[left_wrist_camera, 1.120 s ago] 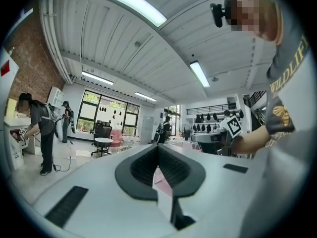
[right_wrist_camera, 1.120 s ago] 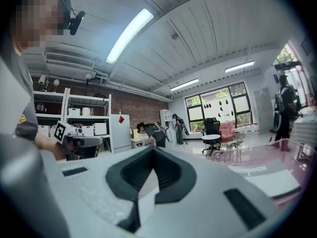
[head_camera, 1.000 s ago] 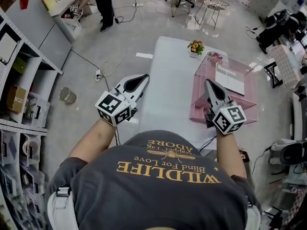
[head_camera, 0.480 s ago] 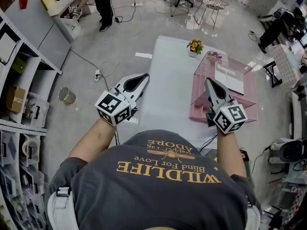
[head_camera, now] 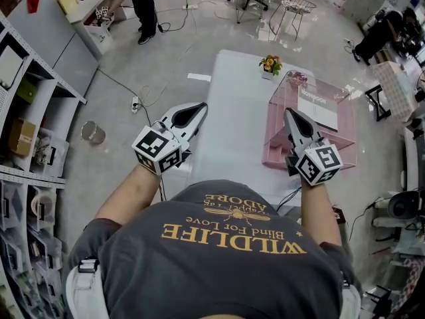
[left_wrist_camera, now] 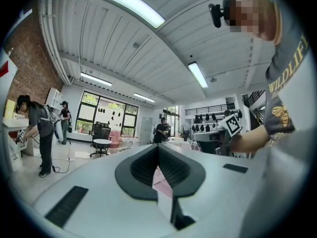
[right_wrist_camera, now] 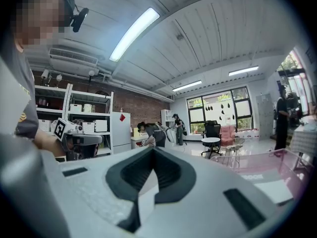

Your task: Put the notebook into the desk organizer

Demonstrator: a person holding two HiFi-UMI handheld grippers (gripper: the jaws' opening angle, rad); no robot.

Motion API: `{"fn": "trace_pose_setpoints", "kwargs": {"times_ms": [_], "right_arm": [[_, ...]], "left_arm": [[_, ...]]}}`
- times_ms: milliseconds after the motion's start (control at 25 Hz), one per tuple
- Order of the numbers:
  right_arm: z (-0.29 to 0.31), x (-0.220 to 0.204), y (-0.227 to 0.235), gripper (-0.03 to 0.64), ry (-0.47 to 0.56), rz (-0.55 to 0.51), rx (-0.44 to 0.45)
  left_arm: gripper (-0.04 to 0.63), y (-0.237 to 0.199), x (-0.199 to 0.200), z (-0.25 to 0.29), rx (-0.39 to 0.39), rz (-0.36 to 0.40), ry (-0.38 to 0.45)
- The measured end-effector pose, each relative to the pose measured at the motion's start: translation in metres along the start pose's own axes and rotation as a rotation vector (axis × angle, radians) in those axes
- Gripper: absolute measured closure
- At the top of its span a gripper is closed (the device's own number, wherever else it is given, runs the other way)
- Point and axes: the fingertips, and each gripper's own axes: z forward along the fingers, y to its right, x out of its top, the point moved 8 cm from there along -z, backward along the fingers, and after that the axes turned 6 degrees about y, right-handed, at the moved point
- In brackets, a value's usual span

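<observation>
A pink see-through desk organizer (head_camera: 339,153) stands on the right part of the white table (head_camera: 232,131). A white notebook (head_camera: 319,111) shows within its outline, lying flat toward the far side; I cannot tell whether it rests inside or on top. In the right gripper view the organizer (right_wrist_camera: 292,165) and the notebook (right_wrist_camera: 270,191) sit low at the right. My left gripper (head_camera: 201,105) hovers over the table's left edge, shut and empty. My right gripper (head_camera: 287,111) is raised at the organizer's near left corner, shut and empty. The jaws meet tip to tip in both gripper views: left gripper (left_wrist_camera: 158,145), right gripper (right_wrist_camera: 152,148).
A small flower pot (head_camera: 270,65) stands at the table's far end, with a small pink item (head_camera: 297,80) beside it. Shelving (head_camera: 26,111) lines the left. A bin (head_camera: 93,133) and a power strip (head_camera: 137,103) lie on the floor. A person (head_camera: 143,5) stands far back.
</observation>
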Motion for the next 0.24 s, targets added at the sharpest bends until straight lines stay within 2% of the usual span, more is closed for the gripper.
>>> {"fn": "trace_pose_setpoints", "kwargs": {"times_ms": [240], "right_arm": [[-0.0046,-0.0023,-0.0025,0.618,-0.002,-0.004,0.004]], "left_arm": [[0.597,0.005,-0.0016,-0.0037,-0.002,-0.003,-0.002]]}}
